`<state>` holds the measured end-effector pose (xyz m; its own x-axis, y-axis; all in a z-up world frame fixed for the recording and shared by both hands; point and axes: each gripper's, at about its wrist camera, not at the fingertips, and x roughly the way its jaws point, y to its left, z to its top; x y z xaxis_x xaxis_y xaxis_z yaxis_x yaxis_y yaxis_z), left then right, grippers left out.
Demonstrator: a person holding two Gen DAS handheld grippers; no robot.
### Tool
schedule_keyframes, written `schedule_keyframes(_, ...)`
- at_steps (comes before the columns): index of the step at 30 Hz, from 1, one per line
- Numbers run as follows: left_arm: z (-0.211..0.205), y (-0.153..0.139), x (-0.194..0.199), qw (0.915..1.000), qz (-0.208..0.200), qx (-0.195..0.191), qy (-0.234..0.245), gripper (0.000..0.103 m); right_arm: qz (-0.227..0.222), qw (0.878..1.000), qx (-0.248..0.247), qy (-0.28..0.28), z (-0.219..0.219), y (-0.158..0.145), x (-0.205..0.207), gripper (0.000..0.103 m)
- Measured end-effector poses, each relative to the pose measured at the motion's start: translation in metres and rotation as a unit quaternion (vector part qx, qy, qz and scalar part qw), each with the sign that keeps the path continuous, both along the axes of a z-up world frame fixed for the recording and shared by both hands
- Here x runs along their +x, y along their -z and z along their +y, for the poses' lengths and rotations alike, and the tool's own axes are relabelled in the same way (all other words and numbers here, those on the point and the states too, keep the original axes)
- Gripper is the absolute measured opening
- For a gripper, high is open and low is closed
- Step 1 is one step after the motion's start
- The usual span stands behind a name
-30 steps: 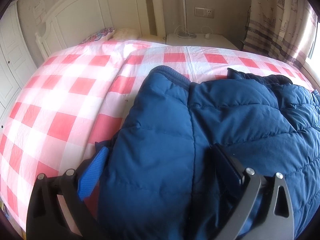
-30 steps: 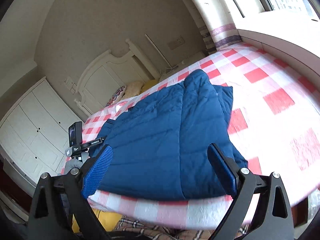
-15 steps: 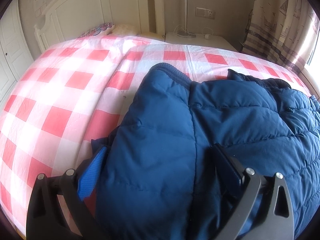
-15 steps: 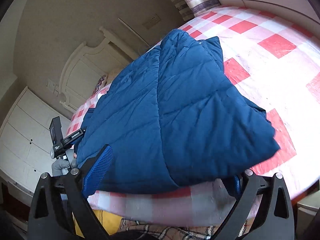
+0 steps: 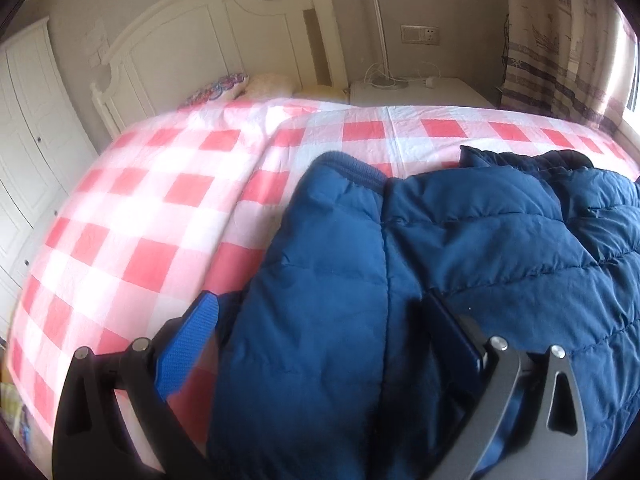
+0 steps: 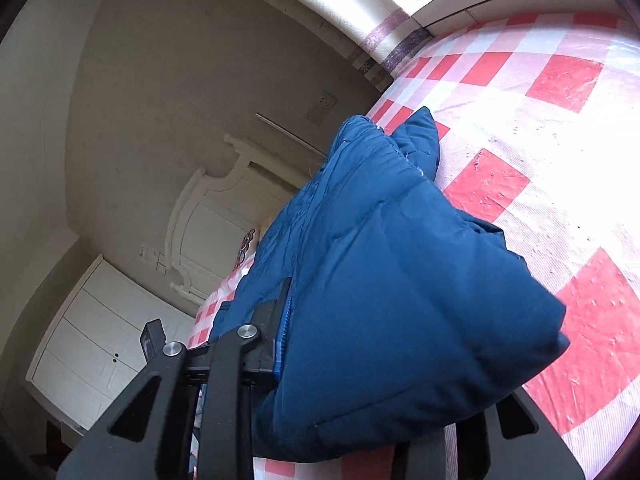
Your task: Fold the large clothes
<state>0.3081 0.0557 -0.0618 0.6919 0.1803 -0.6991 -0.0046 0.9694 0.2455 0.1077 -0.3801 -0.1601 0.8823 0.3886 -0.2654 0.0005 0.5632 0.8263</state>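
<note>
Left gripper (image 5: 320, 336): jaws wide, one finger over the jacket (image 5: 460, 260), one beside. Right gripper (image 6: 384, 364): just closed, clamping jacket.

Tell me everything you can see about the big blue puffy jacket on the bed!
The jacket is dark blue and puffy, stitched into quilted panels, with a ribbed edge at its far end. It lies folded over itself on the pink-and-white checked bedspread, near the bed's edge. The right gripper has just been closing and now pinches its near corner. The left gripper straddles another part, with jacket between its wide fingers.
</note>
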Motion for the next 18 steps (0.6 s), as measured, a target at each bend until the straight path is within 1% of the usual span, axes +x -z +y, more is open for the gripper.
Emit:
schedule_keyframes(1,-0.010,-0.008,-0.004,0.9999,-0.012,0.003,0.008,0.100,-0.001,1.000,-0.006,0.001,0.000,0.000,-0.008,0.033)
schedule_keyframes(3,-0.032,-0.027,-0.006,0.9990,-0.019,-0.026,0.032,0.100,-0.007,0.999,-0.036,0.004,-0.001,-0.004,-0.023,0.033)
schedule_keyframes(4,-0.048,-0.036,-0.004,0.9984,-0.022,-0.030,0.043,0.101,-0.009,0.999,-0.044,0.007,-0.002,-0.005,-0.028,0.033)
schedule_keyframes(6,-0.085,-0.046,0.006,0.9975,-0.026,-0.013,0.065,0.101,-0.014,0.999,-0.047,0.015,-0.008,-0.010,-0.039,0.033)
schedule_keyframes(7,-0.105,-0.046,0.014,0.9970,-0.021,-0.001,0.075,0.101,-0.019,0.998,-0.050,0.021,-0.010,-0.013,-0.044,0.033)
schedule_keyframes(9,-0.141,-0.038,0.028,0.9956,-0.002,0.013,0.093,0.101,-0.031,0.997,-0.061,0.034,-0.016,-0.023,-0.053,0.033)
schedule_keyframes(11,-0.174,-0.020,0.034,0.9934,0.021,0.025,0.110,0.101,-0.041,0.995,-0.074,0.042,-0.022,-0.029,-0.063,0.033)
schedule_keyframes(12,-0.189,-0.007,0.035,0.9917,0.032,0.041,0.118,0.101,-0.044,0.994,-0.083,0.047,-0.025,-0.032,-0.068,0.033)
schedule_keyframes(13,-0.202,0.007,0.033,0.9897,0.034,0.068,0.122,0.101,-0.045,0.994,-0.089,0.052,-0.027,-0.035,-0.070,0.033)
schedule_keyframes(14,-0.209,0.015,0.031,0.9885,0.029,0.083,0.124,0.101,-0.047,0.993,-0.090,0.057,-0.031,-0.035,-0.072,0.033)
schedule_keyframes(15,-0.210,0.015,0.028,0.9885,0.018,0.090,0.121,0.101,-0.047,0.993,-0.089,0.058,-0.034,-0.036,-0.074,0.033)
schedule_keyframes(16,-0.207,0.012,0.025,0.9888,0.011,0.089,0.119,0.101,-0.044,0.993,-0.092,0.058,-0.034,-0.036,-0.074,0.033)
schedule_keyframes(18,-0.193,-0.003,0.011,0.9906,-0.002,0.077,0.113,0.097,-0.044,0.990,-0.115,0.062,-0.029,-0.040,-0.074,0.033)
